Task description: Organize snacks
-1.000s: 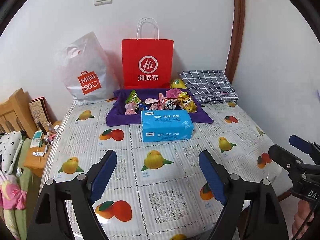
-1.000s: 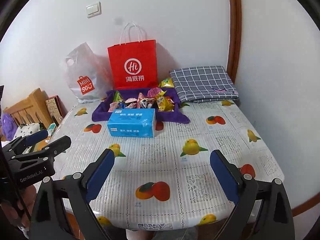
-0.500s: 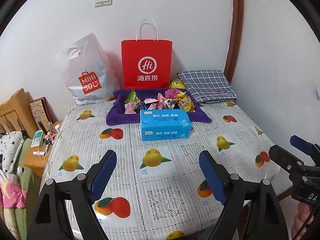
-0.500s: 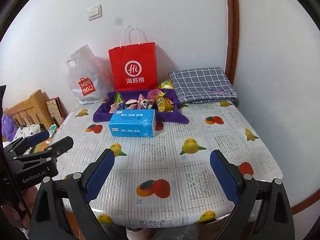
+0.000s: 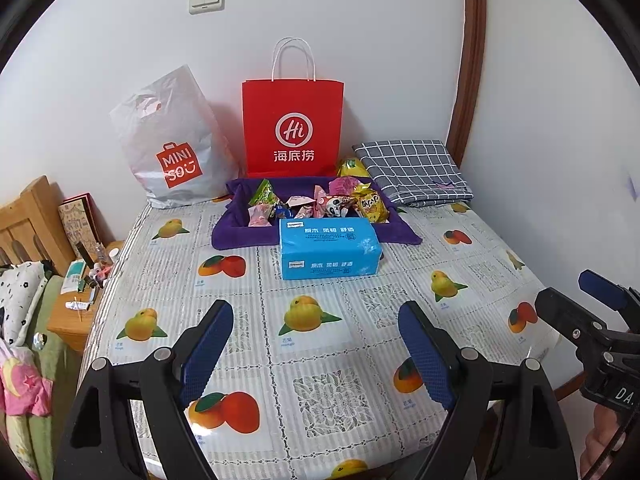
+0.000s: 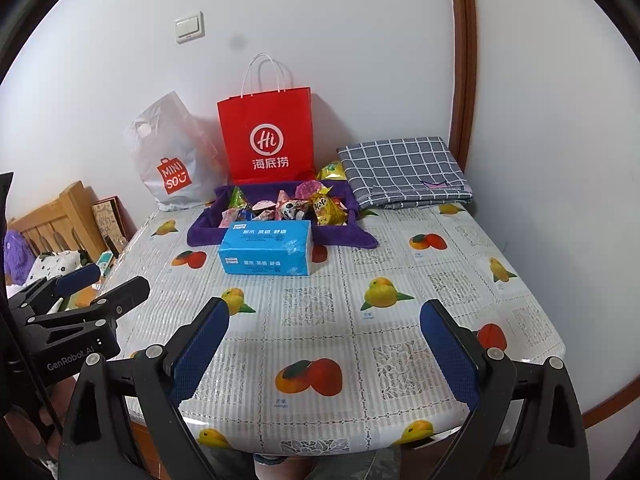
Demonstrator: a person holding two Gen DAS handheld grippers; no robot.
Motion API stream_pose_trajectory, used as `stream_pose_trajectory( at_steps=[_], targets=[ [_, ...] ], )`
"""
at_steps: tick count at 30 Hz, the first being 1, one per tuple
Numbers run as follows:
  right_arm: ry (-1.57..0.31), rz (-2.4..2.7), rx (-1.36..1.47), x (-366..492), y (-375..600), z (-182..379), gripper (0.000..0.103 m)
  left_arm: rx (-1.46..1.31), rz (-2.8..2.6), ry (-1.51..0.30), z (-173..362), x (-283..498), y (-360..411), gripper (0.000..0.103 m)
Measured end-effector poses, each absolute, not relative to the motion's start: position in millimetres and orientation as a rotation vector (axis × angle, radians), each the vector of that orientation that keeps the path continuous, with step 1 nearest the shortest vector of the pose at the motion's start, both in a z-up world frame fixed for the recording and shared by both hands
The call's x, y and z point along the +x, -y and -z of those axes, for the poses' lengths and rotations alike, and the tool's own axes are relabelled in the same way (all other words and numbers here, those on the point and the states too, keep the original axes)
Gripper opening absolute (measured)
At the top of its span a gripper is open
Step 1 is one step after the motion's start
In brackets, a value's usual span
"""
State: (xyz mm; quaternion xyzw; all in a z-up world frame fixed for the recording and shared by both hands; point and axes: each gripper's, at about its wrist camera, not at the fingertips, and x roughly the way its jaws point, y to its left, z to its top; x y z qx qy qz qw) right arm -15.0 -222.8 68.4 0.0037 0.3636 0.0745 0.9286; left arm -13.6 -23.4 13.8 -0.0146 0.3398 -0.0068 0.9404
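Observation:
Several wrapped snacks [image 5: 320, 202] [image 6: 288, 206] lie in a purple cloth-lined tray [image 5: 236, 236] [image 6: 200, 232] at the far side of the table. A blue tissue pack [image 5: 329, 253] [image 6: 266, 247] lies just in front of the tray. My left gripper [image 5: 316, 348] is open and empty above the near part of the table; it also shows at the left of the right wrist view [image 6: 100, 280]. My right gripper [image 6: 324, 340] is open and empty over the near edge; it shows at the right of the left wrist view [image 5: 580, 300].
A red paper bag [image 5: 293, 128] [image 6: 266, 136] and a white MINISO bag [image 5: 172, 144] [image 6: 172, 156] stand against the wall behind the tray. A folded checked cloth [image 5: 412, 172] [image 6: 404, 172] lies at the back right. The fruit-print tablecloth [image 5: 320, 360] covers the table. A wooden bedside stand [image 5: 76, 312] is left.
Both grippers have drawn back slightly from the table, so the tray and tissue pack look a little farther off. Both stay open and empty.

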Motion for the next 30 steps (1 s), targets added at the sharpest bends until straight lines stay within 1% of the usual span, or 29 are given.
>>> stream_pose_trajectory(
  at_steps=[30],
  targets=[
    [-0.749,-0.159,0.024,-15.7,219.8,-63.5,0.095,-0.038,-0.002,-0.698,-11.2,-17.5,24.0,0.084]
  ],
)
